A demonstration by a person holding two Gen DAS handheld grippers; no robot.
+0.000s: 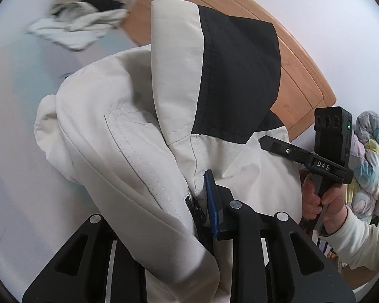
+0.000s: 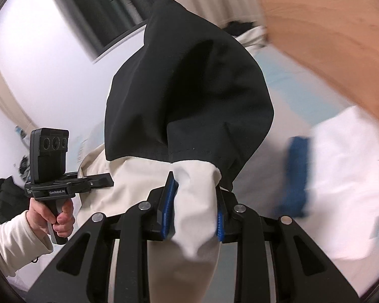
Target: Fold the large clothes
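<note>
In the left wrist view, a crumpled garment (image 1: 73, 25) lay on the bed (image 1: 12, 116) at upper left. A cream and black jacket (image 1: 144, 116) filled the centre, hanging in front of a wooden headboard (image 1: 298, 73). The left gripper (image 1: 202, 202) at lower centre had its jaws clenched on the cream cloth. At right, a hand (image 1: 323, 199) held the right gripper's handle.

In the right wrist view, a hand (image 2: 53, 214) at lower left held the left gripper's handle. At centre, the right gripper (image 2: 194, 209) had its jaws grasping a fold of cream cloth, black panel above.
</note>
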